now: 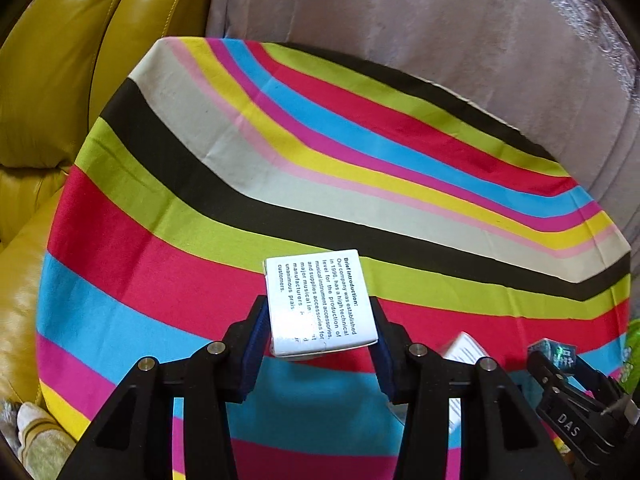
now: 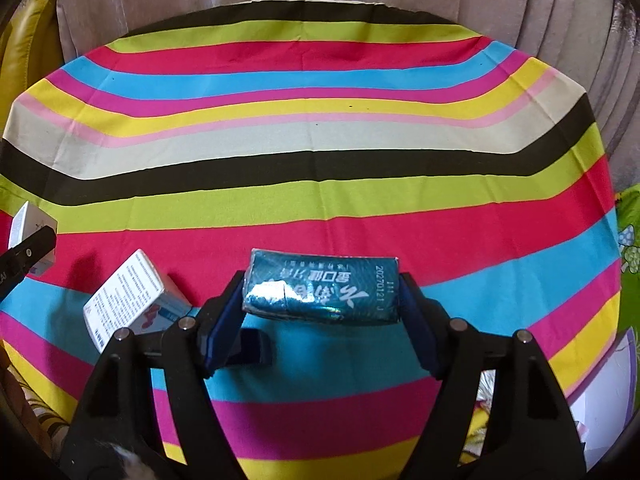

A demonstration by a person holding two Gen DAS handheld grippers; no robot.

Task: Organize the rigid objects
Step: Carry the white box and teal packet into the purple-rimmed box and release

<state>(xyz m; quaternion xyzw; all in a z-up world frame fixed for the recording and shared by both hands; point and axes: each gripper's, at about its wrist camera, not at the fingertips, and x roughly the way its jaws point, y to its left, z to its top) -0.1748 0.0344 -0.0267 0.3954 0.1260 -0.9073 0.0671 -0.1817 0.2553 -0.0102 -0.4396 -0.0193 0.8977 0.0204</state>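
A white medicine box [image 2: 132,300] lies on the striped desk [image 2: 320,200] (tilted) just beside the right gripper [image 2: 322,300]. Its jaws clamp a teal packet [image 2: 320,290]; the left gripper [image 1: 320,320] jaws clamp a white printed box [image 1: 320,300].

— How is the left gripper [image 1: 320,320] set?

— Both blue-padded fingers [image 1: 256,344] are pressed in against a white box [image 1: 320,304], held out level ahead of the wrist.

— And the right gripper [image 2: 322,300]?

— Spread wider, its pads [image 2: 222,332] clamping the ends of a teal packet [image 2: 320,290]. It seems lifted off the surface, though the view barely shows it.
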